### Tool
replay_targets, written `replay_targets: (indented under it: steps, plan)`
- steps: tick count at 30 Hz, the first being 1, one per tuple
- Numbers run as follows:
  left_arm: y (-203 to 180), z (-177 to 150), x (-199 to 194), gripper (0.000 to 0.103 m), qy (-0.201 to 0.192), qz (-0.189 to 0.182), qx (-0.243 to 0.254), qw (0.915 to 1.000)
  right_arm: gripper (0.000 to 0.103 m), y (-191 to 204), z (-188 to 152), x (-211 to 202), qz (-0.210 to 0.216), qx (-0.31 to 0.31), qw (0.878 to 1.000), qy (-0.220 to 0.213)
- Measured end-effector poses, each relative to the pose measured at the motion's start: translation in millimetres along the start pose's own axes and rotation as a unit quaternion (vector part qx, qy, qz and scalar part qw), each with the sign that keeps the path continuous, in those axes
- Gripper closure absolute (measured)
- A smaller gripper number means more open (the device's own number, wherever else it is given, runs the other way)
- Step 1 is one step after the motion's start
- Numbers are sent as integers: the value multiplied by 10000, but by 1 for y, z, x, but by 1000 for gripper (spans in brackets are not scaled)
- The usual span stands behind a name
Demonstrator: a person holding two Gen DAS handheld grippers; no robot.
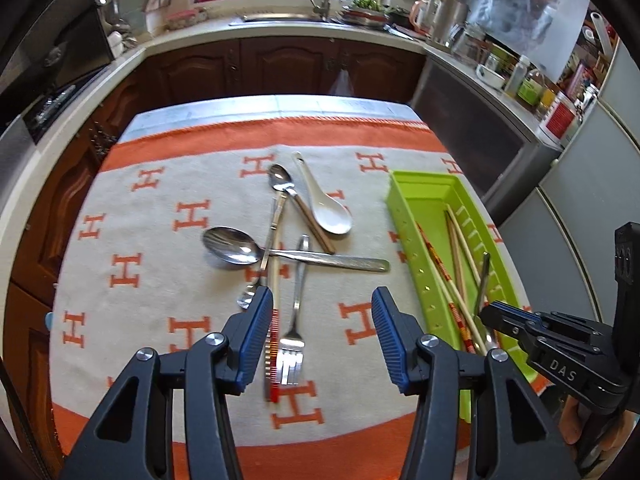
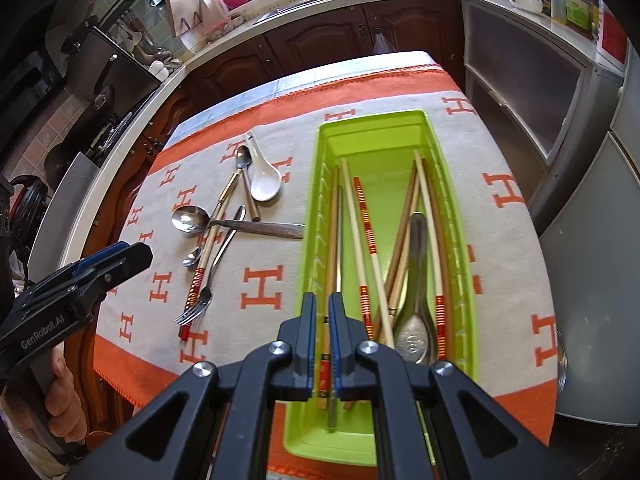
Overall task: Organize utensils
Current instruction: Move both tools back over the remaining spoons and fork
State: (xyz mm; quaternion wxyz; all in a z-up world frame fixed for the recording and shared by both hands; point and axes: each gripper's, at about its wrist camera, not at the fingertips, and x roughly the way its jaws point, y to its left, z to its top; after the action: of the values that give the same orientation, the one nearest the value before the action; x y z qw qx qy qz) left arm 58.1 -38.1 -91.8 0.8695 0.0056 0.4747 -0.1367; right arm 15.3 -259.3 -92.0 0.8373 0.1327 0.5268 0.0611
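Utensils (image 1: 280,256) crisscrossed beside green tray (image 1: 416,184)

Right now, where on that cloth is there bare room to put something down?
Bare cloth lies left of the big spoon, and between the fork and green tray. The utensil pile is crowded; the tray's near end holds chopsticks.

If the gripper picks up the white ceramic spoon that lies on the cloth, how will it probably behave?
The white ceramic spoon looks glazed and glossy, so it may slip between the jaws. It is probably stiff, and brittle if dropped. Its handle lies close beside the small metal spoon, perhaps touching it, so lifting it could disturb that neighbour.
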Motion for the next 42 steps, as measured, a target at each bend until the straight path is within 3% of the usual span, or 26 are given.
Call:
replay_targets:
  steps: [6,13,31,42]
  plan:
    - [34,-4,-11,53,-288,465,-161,9984,97,21,3,3,91,-144,9998,59]
    - [79,-14,-6,53,-156,562,-642,9962,97,48,8,11,205,-359,9991,111]
    - [130,-18,39,50,193,-252,-1468,9887,91,92,43,56,260,-893,9952,320]
    - [103,-7,83,50,476,-521,-885,9936,91,100,83,114,599,-449,9959,515]
